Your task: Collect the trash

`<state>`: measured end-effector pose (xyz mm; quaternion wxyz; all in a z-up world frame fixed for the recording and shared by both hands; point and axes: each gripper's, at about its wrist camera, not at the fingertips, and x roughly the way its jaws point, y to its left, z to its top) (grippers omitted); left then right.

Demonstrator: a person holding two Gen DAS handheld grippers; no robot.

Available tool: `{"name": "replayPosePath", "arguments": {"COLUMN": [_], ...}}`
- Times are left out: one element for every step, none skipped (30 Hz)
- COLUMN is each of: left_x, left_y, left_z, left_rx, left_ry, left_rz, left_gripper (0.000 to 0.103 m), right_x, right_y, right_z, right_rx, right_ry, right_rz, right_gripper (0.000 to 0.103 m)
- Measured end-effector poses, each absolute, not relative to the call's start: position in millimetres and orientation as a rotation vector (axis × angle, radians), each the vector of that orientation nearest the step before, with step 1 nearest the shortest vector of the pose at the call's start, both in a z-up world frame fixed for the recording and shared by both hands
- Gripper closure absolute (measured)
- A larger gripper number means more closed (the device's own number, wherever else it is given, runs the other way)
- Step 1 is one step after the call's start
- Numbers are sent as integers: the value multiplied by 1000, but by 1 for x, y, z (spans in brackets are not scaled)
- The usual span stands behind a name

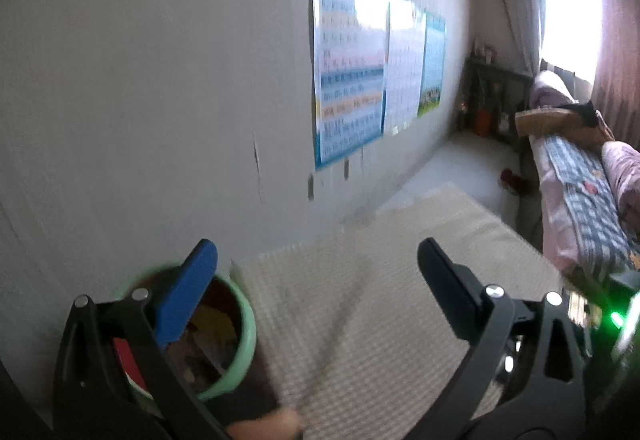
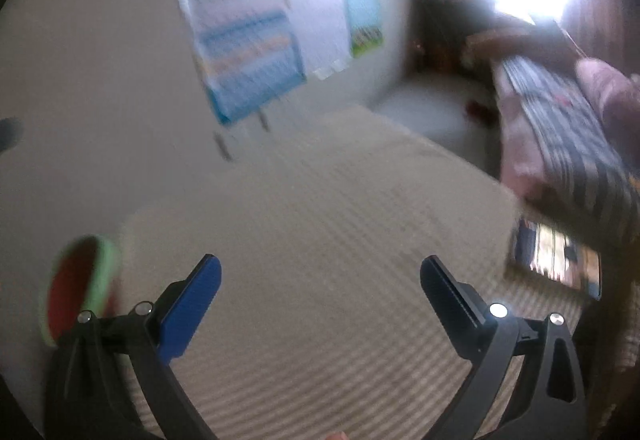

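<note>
Checked tablecloth (image 1: 400, 300) looks free of trash; the green-rimmed bin (image 1: 244, 320), lower left of frame, holds scraps. Left gripper (image 1: 318, 292) and right gripper (image 2: 320, 292) both gape wide, empty. Best scan elsewhere before committing to a grab.

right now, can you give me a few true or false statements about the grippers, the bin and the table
1. Both the left gripper and the right gripper are open and hold nothing. True.
2. The green bin is empty. False: it holds scraps.
3. The bin stands by the table's left edge. True.
4. The table has a plain red cloth. False: it is a beige checked cloth.
5. Posters hang on the wall. True.
</note>
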<state>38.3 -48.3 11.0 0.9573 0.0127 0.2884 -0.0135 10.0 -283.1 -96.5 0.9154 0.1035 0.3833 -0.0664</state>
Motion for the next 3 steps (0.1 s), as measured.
{"name": "replayPosePath", "arguments": {"left_x": [41, 43, 45], "left_y": [-43, -39, -34], "left_z": [1, -8, -16], "left_rx": [21, 16, 7], "left_ry": [619, 646, 675], "left_rz": [-29, -29, -27], "left_gripper": [5, 5, 5], "right_x": [20, 26, 33], "right_y": [-295, -303, -311], "right_z": [-117, -129, -141], "right_rx": [209, 210, 212], "right_ry": [828, 851, 879], "right_rz": [-179, -205, -236], "right_gripper": [7, 7, 7]}}
